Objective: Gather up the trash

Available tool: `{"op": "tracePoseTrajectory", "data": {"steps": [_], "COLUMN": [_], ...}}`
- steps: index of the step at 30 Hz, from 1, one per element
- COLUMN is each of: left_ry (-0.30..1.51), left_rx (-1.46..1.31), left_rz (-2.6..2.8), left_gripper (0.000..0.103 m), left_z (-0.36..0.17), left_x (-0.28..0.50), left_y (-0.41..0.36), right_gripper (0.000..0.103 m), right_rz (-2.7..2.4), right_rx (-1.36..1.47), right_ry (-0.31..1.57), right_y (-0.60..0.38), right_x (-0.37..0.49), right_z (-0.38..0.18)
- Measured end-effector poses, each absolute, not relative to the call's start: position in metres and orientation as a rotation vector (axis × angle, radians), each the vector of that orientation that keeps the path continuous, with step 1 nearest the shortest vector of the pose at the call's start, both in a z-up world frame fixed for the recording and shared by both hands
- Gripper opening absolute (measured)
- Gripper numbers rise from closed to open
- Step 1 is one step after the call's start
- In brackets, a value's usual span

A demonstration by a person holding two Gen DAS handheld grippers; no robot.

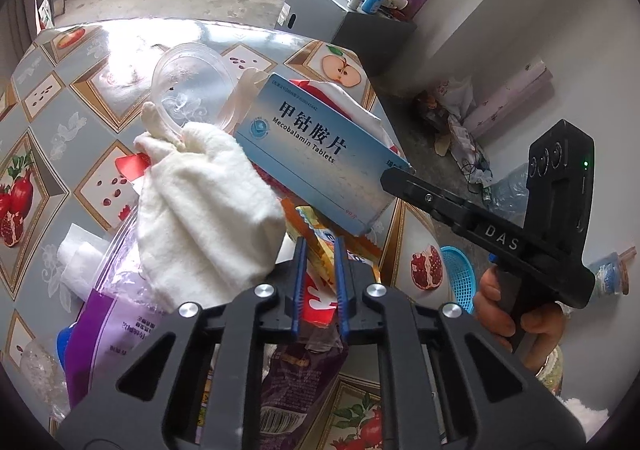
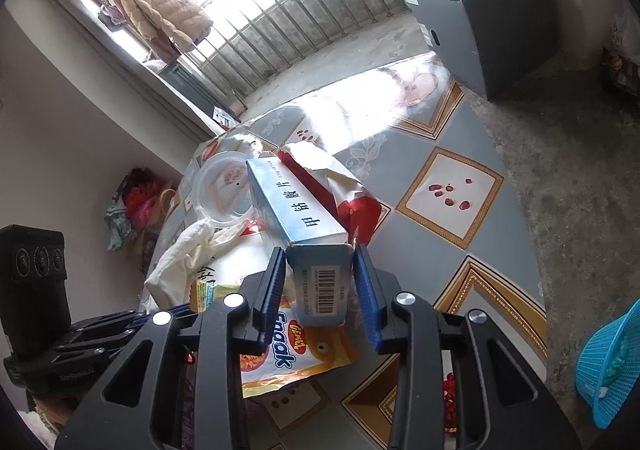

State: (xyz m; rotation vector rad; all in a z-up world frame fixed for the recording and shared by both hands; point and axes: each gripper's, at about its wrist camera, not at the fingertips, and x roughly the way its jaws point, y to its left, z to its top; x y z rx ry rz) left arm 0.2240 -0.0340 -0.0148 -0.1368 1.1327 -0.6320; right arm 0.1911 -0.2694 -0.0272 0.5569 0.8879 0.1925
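- Left wrist view: the left gripper (image 1: 320, 250) has its blue pads drawn close together, pinching the top edge of an orange snack wrapper (image 1: 320, 238) that stands up between them. I judge this a grip, though the wrapper is thin and partly hidden by the jaws.
- Ahead of these jaws and a little to their right, the blue pill box (image 1: 320, 153) hangs tilted above the heap; the right gripper (image 1: 400, 179) holds it at its far end, a hand (image 1: 516, 314) on the handle.
- To the left of the jaws lie a white cloth (image 1: 200, 205), a clear plastic lid (image 1: 192, 85) beyond it, and a purple bag (image 1: 112, 322) nearer the camera — all on the table (image 1: 72, 117).
- Right wrist view: the right gripper (image 2: 320, 282) clamps the pill box (image 2: 296, 209) across its barcode end, a pad on each side, jaws partly closed to the box's width.
- Below the jaws lies the snack wrapper (image 2: 288, 358); beyond the box, a red-and-white packet (image 2: 332, 177).
- Far right of the jaws, off the table's edge, a blue basket (image 2: 608, 362) shows; whether it is the bin I cannot tell.
- Progress: early, I judge — two pieces are in hand, none visibly binned, and most of the heap remains.
- The box looks light, rigid and uncrushed.
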Motion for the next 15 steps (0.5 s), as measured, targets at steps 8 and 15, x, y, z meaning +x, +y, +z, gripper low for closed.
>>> {"op": "tracePoseTrajectory", "data": {"steps": [8,15], "left_ry": [1.069,1.043], "left_rx": [-0.117,-0.092], "left_rz": [-0.639,-0.636], "left_gripper": [0.003,0.002], "left_z": [-0.003,-0.003], "left_x": [0.214,0.211], "left_y": [-0.028,-0.031], "right_gripper": [0.032,0.033], "right_rz": [0.176,0.118], "right_rx": [0.521,0.462], "right_ry": [0.875,0.867], "right_y": [-0.265,-0.261], "right_x": [0.181,0.167], "right_z": [-0.017,-0.012]}}
